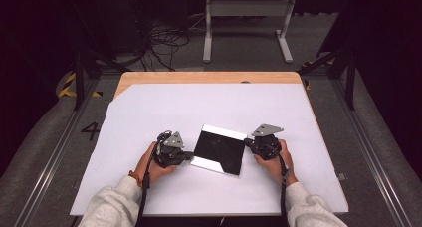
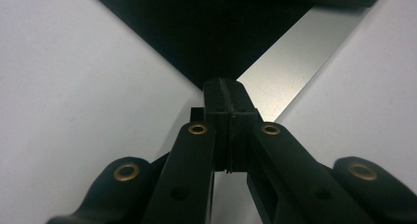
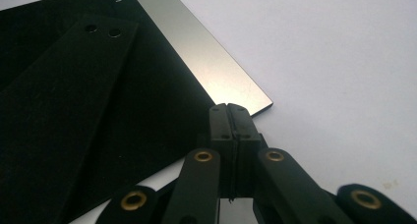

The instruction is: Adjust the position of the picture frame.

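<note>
Resting on the white table [image 1: 149, 107], both closed tools flank the black panel [image 1: 219, 148]: left gripper [image 1: 191, 156] at its near-left corner, right gripper [image 1: 246, 142] at its far-right corner.

A wooden counter [image 1: 209, 77] is covered almost wholly by a white sheet [image 1: 199, 107], with bare wood showing along the far edge and at the far left corner. A square black panel [image 1: 219, 150] with silver strips along two opposite sides lies flat on the sheet, turned askew, near the middle of the near edge.
</note>
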